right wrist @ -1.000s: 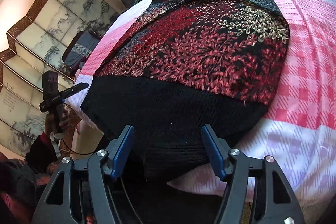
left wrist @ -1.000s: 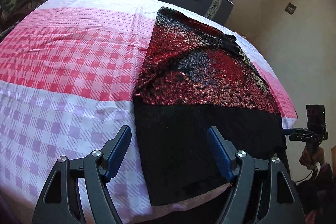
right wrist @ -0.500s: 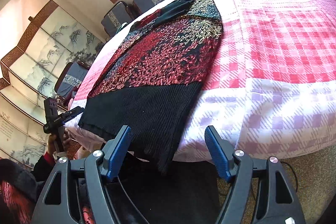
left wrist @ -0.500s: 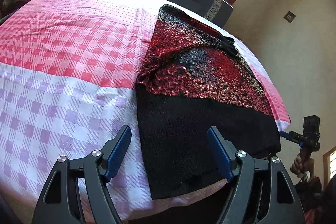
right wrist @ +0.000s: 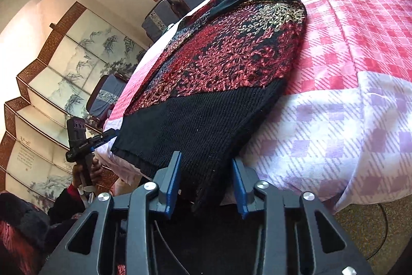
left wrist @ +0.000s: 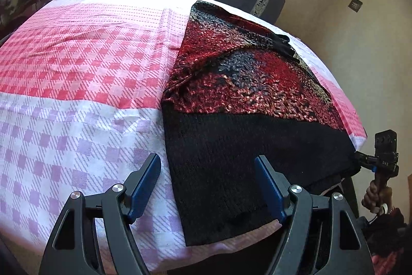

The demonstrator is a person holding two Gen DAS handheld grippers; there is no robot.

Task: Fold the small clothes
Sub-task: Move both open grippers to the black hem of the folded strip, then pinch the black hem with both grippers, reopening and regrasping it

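Sweater (right wrist: 219, 74): one, knitted, red and gold leaf pattern, wide black ribbed hem; it lies flat on the checked cloth (left wrist: 77, 94), hem over the near edge.
Right gripper (right wrist: 206, 182): jaws closing, hem corner between them; the pads do not press it yet.
Left gripper (left wrist: 208, 187): released, jaws wide, just above the other hem corner, holding nothing.
Count: one sweater, two grippers.

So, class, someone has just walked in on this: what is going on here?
A person holds a gripper in each hand over a red and black knitted garment lying flat on a checked cloth. The right gripper is closing on the garment's black hem corner at the table edge; the hem lies between its jaws. The left gripper stands open over the other hem corner. No fold is made yet.
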